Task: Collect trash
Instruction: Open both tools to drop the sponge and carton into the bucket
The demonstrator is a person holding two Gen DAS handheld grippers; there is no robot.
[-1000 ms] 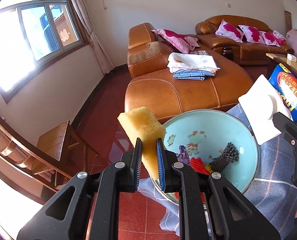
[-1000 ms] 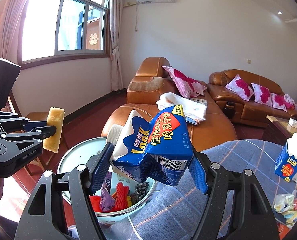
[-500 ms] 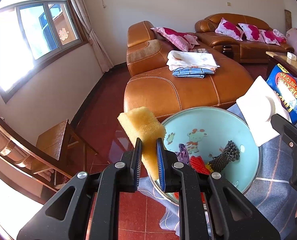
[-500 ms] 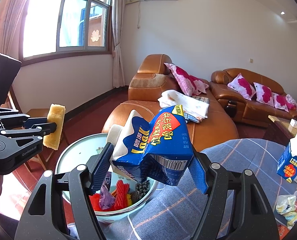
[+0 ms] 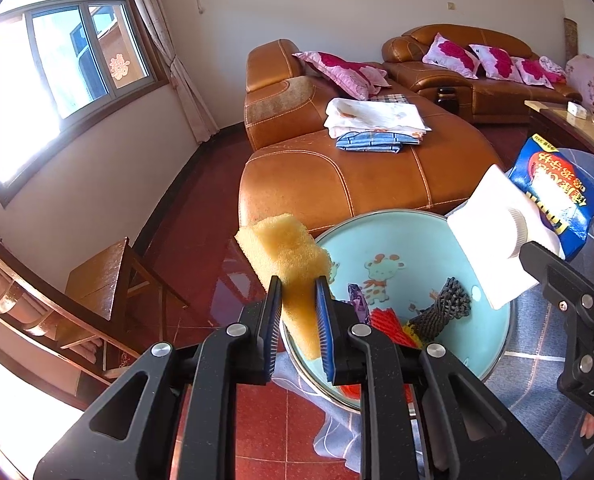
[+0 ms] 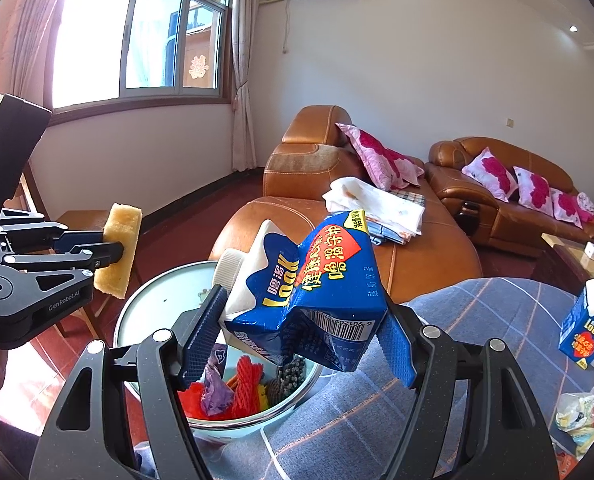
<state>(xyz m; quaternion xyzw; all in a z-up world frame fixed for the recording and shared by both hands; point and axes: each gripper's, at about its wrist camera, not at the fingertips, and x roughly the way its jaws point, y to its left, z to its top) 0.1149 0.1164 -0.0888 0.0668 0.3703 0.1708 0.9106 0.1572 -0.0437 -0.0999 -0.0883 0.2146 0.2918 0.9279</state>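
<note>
My left gripper is shut on a yellow sponge and holds it over the left rim of a light blue basin. The basin holds red netting, a purple wrapper and a dark mesh piece. My right gripper is shut on a crushed blue and white milk carton, held above the basin. In the right wrist view the left gripper and sponge show at the left.
The basin sits at the edge of a table with a blue checked cloth. A second blue carton and plastic wrappers lie at the right. Brown leather sofas stand behind. A wooden chair is at the left.
The carton has shifted slightly further over the basin. The sponge stays held in the same place by the basin's left rim.
</note>
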